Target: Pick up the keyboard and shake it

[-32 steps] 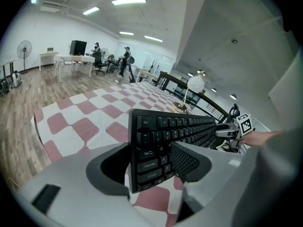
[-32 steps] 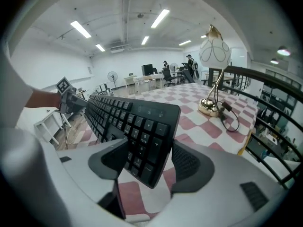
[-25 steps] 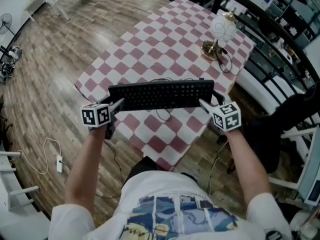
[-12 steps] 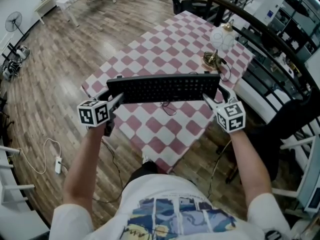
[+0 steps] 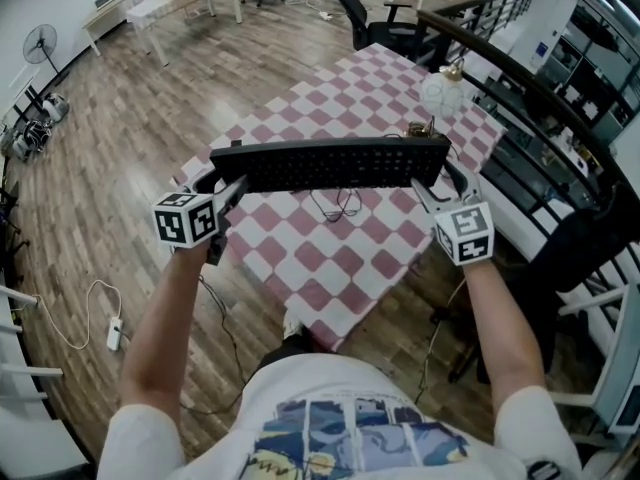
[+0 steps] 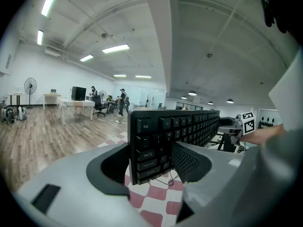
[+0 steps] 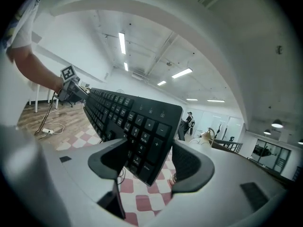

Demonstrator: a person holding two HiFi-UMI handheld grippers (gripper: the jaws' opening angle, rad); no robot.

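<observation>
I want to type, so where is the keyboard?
Head view, middle: the keyboard is held between the left gripper and right gripper, above the checkered table.

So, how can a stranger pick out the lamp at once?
Find the table with the red-and-white checked cloth. The lamp stands near its far right edge. Unlike the flat black keyboard held above the cloth, it is upright with a round white shade.

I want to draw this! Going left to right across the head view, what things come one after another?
standing fan → left tool → black keyboard → right tool
</observation>
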